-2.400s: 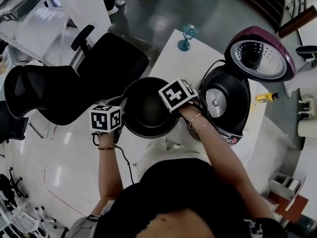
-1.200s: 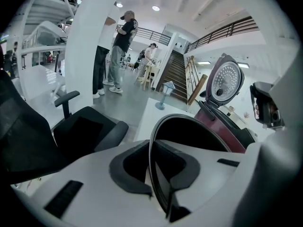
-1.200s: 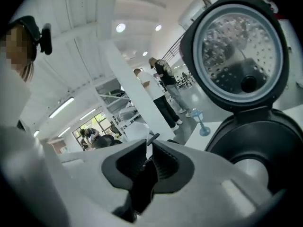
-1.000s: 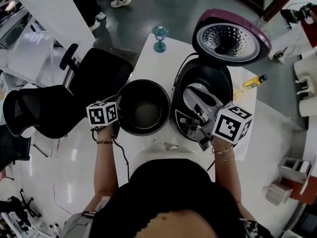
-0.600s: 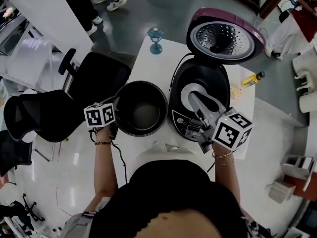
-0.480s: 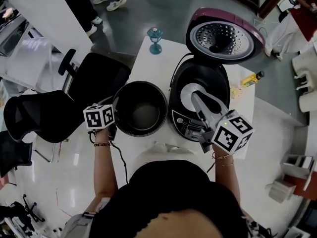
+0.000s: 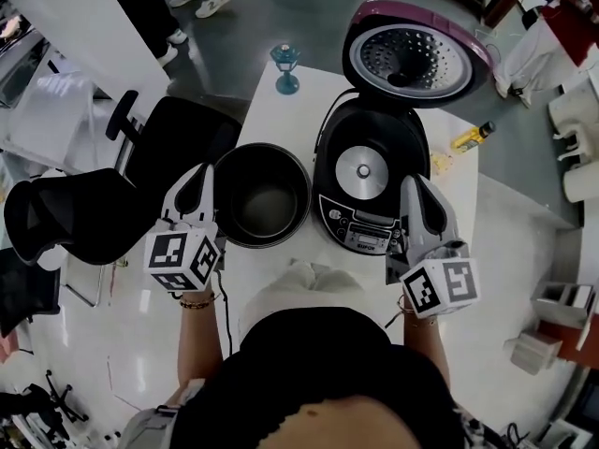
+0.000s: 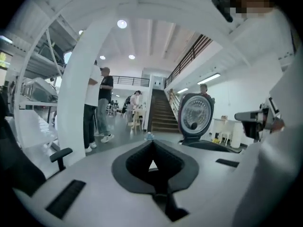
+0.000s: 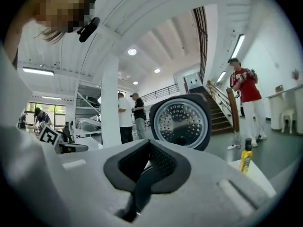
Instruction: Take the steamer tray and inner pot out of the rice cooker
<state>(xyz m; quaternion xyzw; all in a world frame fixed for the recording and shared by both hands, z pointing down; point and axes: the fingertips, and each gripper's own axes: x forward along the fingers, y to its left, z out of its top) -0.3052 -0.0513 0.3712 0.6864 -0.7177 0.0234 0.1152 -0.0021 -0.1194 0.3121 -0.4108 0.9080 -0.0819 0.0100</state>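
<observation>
The black inner pot [image 7: 262,195] stands empty on the white table [image 7: 281,120], just left of the open rice cooker [image 7: 371,181]. The cooker's round heating plate [image 7: 363,169] is bare and its purple lid [image 7: 416,62] stands up. My left gripper [image 7: 205,174] is raised beside the pot's left rim, clear of it. My right gripper [image 7: 413,185] hovers off the cooker's front right. Both have just been closing, shut with nothing between them, as the left gripper view [image 8: 152,148] and right gripper view [image 9: 149,148] confirm. The lid [image 9: 181,122] fills the right gripper view.
A blue goblet [image 7: 285,66] stands at the table's far end and a yellow bottle [image 7: 471,137] lies right of the cooker. Black office chairs [image 7: 178,143] crowd the table's left side. People stand on the floor beyond the table.
Both grippers let the pot stand on the table. The right gripper drew back out of the cooker bowl to its front right; the left rose off the pot's rim. Both jaws closed.
</observation>
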